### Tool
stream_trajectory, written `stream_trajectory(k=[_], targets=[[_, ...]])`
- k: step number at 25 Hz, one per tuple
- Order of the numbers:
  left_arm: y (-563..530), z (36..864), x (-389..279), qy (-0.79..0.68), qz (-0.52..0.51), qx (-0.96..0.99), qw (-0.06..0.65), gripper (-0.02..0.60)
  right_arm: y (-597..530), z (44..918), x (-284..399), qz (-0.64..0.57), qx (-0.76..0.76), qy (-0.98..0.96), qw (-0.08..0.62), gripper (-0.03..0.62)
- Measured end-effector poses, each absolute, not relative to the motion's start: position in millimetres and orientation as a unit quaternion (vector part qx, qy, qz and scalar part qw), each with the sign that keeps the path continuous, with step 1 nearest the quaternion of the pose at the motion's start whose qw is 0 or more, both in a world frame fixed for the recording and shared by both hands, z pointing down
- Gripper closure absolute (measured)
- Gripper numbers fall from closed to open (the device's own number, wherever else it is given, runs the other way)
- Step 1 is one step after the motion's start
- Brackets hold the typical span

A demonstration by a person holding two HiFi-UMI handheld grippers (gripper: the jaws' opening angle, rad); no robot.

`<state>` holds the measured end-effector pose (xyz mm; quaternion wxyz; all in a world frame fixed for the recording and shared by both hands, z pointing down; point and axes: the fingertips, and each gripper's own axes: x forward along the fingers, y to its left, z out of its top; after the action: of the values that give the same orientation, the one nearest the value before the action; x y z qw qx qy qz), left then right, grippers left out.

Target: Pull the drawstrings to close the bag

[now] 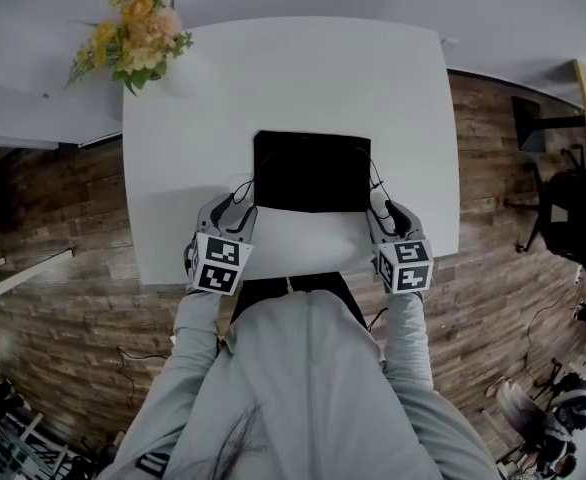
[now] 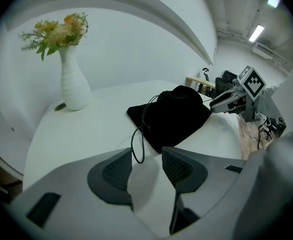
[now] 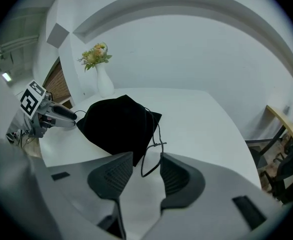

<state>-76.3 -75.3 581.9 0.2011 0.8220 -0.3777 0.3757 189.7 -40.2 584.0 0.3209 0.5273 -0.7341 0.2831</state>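
Note:
A black drawstring bag lies flat on the white table. My left gripper sits at the bag's near left corner and my right gripper at its near right corner. In the left gripper view the left gripper is open, and a thin black cord loop from the bag lies on the table at its jaw tips, untouched by the pads. In the right gripper view the right gripper is open too. Another cord loop from the bag lies between its jaws, not pinched.
A white vase of yellow flowers stands at the table's far left corner. The table's near edge is just behind the grippers, with wooden floor around it. A dark chair stands off to the right.

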Motion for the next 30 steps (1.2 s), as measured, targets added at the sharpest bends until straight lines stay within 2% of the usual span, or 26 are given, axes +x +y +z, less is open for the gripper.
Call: stream_trajectory(k=[5, 14, 23, 30], targets=[[-76.2, 582.4, -80.3, -0.385, 0.38, 0.817, 0.198, 0.342, -39.5, 584.1, 198.0, 0.292, 0.538, -0.724, 0.318, 0.404], [-94.6, 556.2, -95.3, -0.421, 0.359, 0.814, 0.175, 0.336, -56.0, 550.7, 219.6, 0.263, 0.568, -0.722, 0.294, 0.393], [-113.4, 494.0, -77.2, -0.439, 0.273, 0.839, 0.17, 0.337, -83.7, 489.7, 179.5, 0.213, 0.552, -0.774, 0.227, 0.393], [-123.9, 430.4, -63.7, -0.449, 0.208, 0.859, 0.132, 0.337, -106.4, 424.7, 156.0, 0.155, 0.539, -0.811, 0.165, 0.395]])
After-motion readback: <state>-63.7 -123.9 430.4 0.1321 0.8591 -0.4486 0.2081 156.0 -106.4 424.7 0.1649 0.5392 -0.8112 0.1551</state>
